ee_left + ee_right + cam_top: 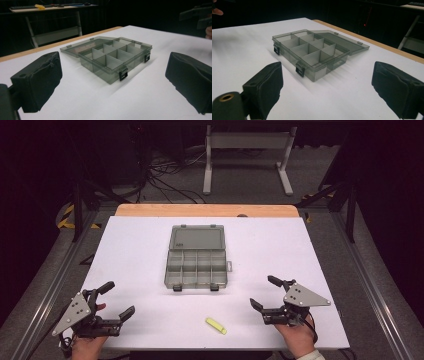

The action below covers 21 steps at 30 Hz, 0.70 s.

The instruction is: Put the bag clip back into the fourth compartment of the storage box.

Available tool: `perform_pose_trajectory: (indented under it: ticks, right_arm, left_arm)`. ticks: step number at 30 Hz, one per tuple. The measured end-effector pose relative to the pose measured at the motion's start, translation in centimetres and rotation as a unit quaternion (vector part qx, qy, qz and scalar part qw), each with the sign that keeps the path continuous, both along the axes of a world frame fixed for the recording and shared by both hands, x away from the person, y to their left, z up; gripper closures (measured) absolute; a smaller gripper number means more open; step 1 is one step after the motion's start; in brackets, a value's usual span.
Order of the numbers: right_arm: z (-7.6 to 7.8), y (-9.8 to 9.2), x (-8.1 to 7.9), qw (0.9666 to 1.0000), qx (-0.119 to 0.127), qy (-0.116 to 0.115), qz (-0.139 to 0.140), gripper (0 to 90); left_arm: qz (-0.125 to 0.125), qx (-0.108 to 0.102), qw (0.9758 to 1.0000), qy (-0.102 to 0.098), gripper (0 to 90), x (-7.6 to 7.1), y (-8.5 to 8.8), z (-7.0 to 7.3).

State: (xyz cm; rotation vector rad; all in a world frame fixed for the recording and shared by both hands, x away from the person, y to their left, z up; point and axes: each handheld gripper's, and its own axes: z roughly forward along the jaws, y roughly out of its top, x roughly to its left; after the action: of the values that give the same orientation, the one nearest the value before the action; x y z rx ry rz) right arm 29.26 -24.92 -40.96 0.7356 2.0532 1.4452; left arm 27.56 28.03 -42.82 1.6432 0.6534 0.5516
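In the high view, the left tongs [116, 299] and the right tongs [263, 293] rest low at the near corners of the white tabletop [130, 250], each with its jaws spread apart and nothing between them. The small yellow piece [216, 325] lies flat near the near edge, somewhat closer to the right tongs than to the left. Farther back, at the middle of the tabletop, the smoky plastic organizer box [196, 268] sits open, its lid [196, 238] folded away to the far side.

The yellow piece looks light, stiff and slim, so it should lift with little force. It lies low on a smooth surface, and a pinch across its short width near the middle seems the safest hold. A grip near one end could let it pivot or skid.

In the left gripper view, the jaws stand wide at either side. The organizer box [112, 62] is ahead with its dividers and two dark latches [123, 74] showing on the near wall. Its thin, hard walls probably slide easily if nudged.

In the right gripper view, the jaws are likewise well apart, and the same organizer box [312, 53] lies ahead, with all visible compartments empty. It is best taken by a side wall rather than the hinged lid [345, 43], which may flex.
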Motion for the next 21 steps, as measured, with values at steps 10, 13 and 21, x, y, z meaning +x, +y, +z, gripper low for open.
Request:
perform_pose_trajectory:
  ticks: [10,13,21]
  right_arm:
    - [0.13,0.19,-0.19,1.0,-0.003,-0.008,0.005,11.0]
    - [0.16,0.17,-0.17,0.9999,-0.002,-0.009,0.006,11.0]
    - [0.2,0.53,-0.23,0.9999,-0.006,-0.007,0.011,11.0]
  left_arm:
    - [0.0,-0.005,1.0,-0.003,0.2,0.35,0.04,0.12]
    - [0.0,0.0,1.0,0.002,0.4,0.32,0.02,0.37]
    - [-0.002,0.022,0.9998,-0.001,1.8,-0.05,-0.12,0.71]
